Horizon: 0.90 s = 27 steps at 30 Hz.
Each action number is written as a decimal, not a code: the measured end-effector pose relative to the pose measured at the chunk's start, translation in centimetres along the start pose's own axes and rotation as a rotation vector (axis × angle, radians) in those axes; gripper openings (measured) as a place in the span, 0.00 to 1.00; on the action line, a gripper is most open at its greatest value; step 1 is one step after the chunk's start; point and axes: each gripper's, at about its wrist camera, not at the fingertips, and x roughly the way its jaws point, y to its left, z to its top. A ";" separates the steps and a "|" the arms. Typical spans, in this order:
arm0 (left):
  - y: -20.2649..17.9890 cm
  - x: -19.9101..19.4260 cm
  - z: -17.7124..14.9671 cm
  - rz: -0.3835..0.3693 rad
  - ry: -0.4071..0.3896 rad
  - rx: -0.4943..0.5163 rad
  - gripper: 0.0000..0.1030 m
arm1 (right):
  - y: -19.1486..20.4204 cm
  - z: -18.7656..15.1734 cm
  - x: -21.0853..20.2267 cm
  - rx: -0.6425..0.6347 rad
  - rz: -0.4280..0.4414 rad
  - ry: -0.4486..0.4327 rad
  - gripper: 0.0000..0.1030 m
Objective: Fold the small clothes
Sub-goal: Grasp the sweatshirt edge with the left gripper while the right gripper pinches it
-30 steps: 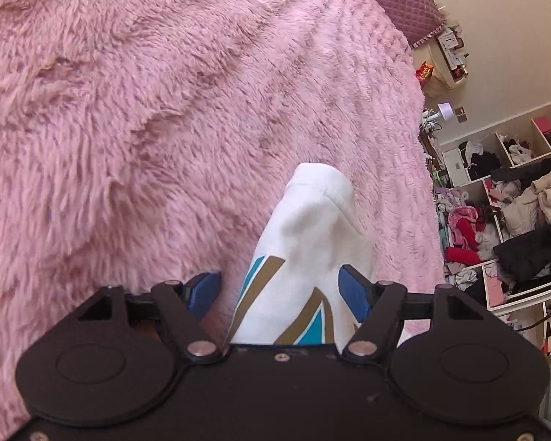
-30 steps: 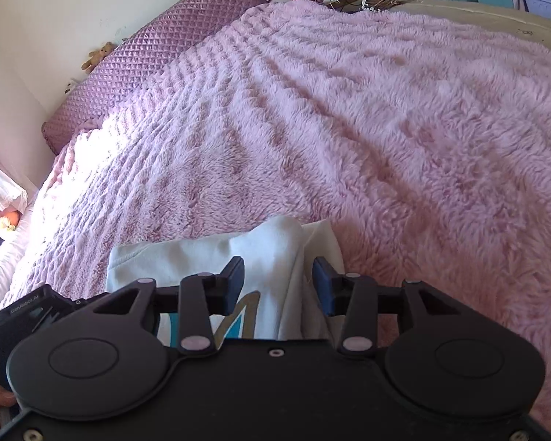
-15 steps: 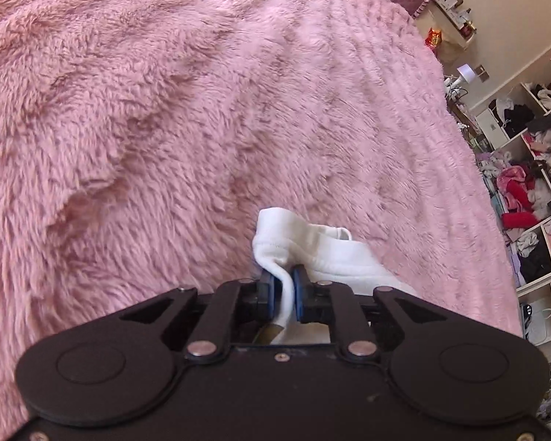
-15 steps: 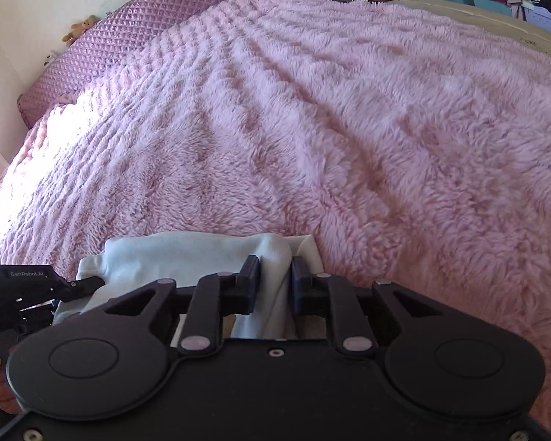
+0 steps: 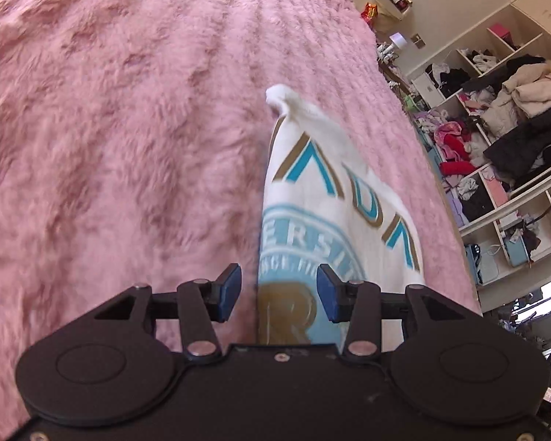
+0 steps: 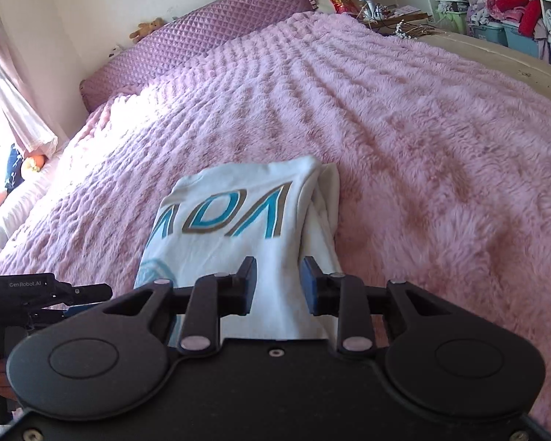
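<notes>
A fluffy pink blanket (image 6: 404, 117) covers the bed, with a quilted purple headboard (image 6: 202, 40) behind and cluttered shelves (image 5: 496, 139) to the side. The white shirt (image 6: 235, 217), partly folded with its printed side up, lies on the blanket. Half a second ago both grippers pinched its cloth; now the left gripper (image 5: 278, 292) and right gripper (image 6: 277, 286) stand released, fingers apart.

Left tool (image 6: 47, 290) reads "GenRobot.AI"; shirt (image 5: 334, 220) "ERSI"
</notes>
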 end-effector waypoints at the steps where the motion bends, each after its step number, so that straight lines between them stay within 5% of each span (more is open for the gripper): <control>1: 0.3 -0.3 -1.7 0.004 0.028 -0.001 0.41 | 0.6 -0.9 -0.4 -0.037 -0.001 0.011 0.26; 6: 0.7 0.1 -6.0 0.005 0.075 -0.054 0.48 | 0.7 -3.4 0.0 -0.030 -0.032 0.079 0.28; 8: 1.2 0.4 -6.6 -0.020 0.080 -0.097 0.41 | -0.1 -3.9 0.9 -0.014 -0.120 0.115 0.27; 14: 3.0 0.1 -6.6 -0.086 0.134 -0.240 0.30 | -0.8 -3.9 -0.5 0.069 -0.098 0.093 0.26; 17: 2.6 -0.6 -6.5 -0.105 0.142 -0.236 0.39 | -0.9 -3.5 -2.5 0.083 -0.148 0.010 0.56; 21: 2.7 0.3 -7.0 -0.098 0.167 -0.252 0.41 | -2.1 -3.9 -2.1 0.126 -0.162 0.034 0.58; 24: 3.0 0.9 -6.9 -0.112 0.164 -0.296 0.41 | -2.5 -4.4 -1.4 0.142 -0.140 0.060 0.52; 26: 2.9 0.9 -6.8 -0.111 0.158 -0.311 0.30 | -2.5 -4.7 -1.1 0.145 -0.167 0.072 0.25; 27: 2.8 0.6 -6.7 -0.113 0.150 -0.305 0.24 | -2.4 -4.7 -1.3 0.149 -0.183 0.061 0.21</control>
